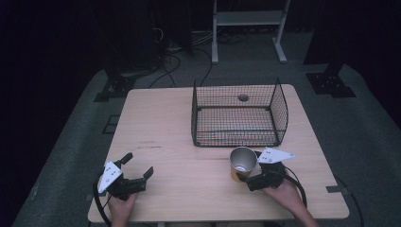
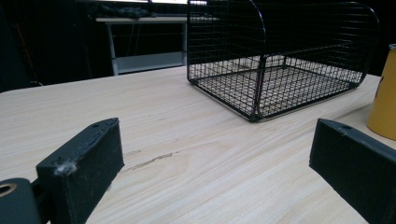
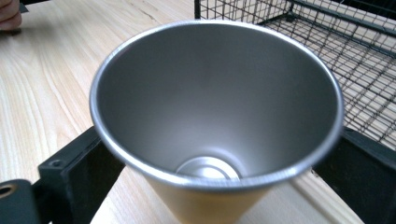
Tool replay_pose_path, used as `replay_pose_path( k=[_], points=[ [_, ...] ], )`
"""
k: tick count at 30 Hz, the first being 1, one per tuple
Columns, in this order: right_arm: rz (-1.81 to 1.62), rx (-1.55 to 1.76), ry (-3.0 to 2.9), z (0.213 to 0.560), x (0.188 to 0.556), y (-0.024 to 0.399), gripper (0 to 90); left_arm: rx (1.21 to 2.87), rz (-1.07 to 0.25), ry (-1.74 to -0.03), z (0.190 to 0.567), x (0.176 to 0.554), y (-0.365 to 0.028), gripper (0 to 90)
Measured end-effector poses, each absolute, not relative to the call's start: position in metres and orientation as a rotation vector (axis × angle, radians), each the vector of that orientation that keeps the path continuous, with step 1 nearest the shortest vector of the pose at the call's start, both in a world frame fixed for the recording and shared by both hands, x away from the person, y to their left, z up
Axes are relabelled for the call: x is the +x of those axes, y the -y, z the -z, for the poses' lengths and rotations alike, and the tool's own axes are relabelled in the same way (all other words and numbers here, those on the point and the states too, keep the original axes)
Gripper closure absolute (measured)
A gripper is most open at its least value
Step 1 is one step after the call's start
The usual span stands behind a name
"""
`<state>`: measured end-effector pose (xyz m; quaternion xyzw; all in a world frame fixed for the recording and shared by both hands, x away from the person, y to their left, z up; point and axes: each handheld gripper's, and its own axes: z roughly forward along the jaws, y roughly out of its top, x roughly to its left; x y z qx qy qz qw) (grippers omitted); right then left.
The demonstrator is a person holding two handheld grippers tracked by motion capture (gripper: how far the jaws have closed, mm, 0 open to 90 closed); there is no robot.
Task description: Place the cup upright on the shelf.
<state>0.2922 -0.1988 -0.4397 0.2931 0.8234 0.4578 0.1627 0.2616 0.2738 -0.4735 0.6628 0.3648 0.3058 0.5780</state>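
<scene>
My right gripper (image 1: 246, 178) clasps the yellow steel-lined cup (image 1: 242, 163) upright on the table (image 1: 179, 118), just in front of the wire basket (image 1: 236, 113); my left gripper (image 1: 139, 165) rests near the front-left edge, jaws spread wide, holding nothing.

Dark room, grey carpet (image 1: 364, 137), white rack (image 1: 248, 19) behind.

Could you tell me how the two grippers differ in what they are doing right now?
The right gripper has its jaws either side of the yellow cup, just in front of the wire basket; the left gripper stands open over bare table, holding nothing, farther from the basket. Both are hand-held, low over the table's near edge.
</scene>
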Motion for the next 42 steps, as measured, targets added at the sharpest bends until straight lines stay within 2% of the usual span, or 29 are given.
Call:
replay_pose_path(
  k=[6,9,25,42],
  points=[
    [-1.312,0.814,-2.356,0.438,0.295,0.192,5.4,1.549,-0.715,-0.854,0.474,0.261,-0.274,2.2],
    [-1.325,0.8,-2.361,0.437,0.296,0.191,12.6,1.549,-0.714,-0.854,0.473,0.261,-0.274,2.2],
    [-1.334,0.798,-2.387,0.431,0.296,0.195,13.2,1.545,-0.714,-0.856,0.474,0.261,-0.274,2.2],
    [-1.379,0.805,-2.442,0.396,0.304,0.211,13.2,1.544,-0.714,-0.857,0.474,0.261,-0.274,2.3]
  ],
)
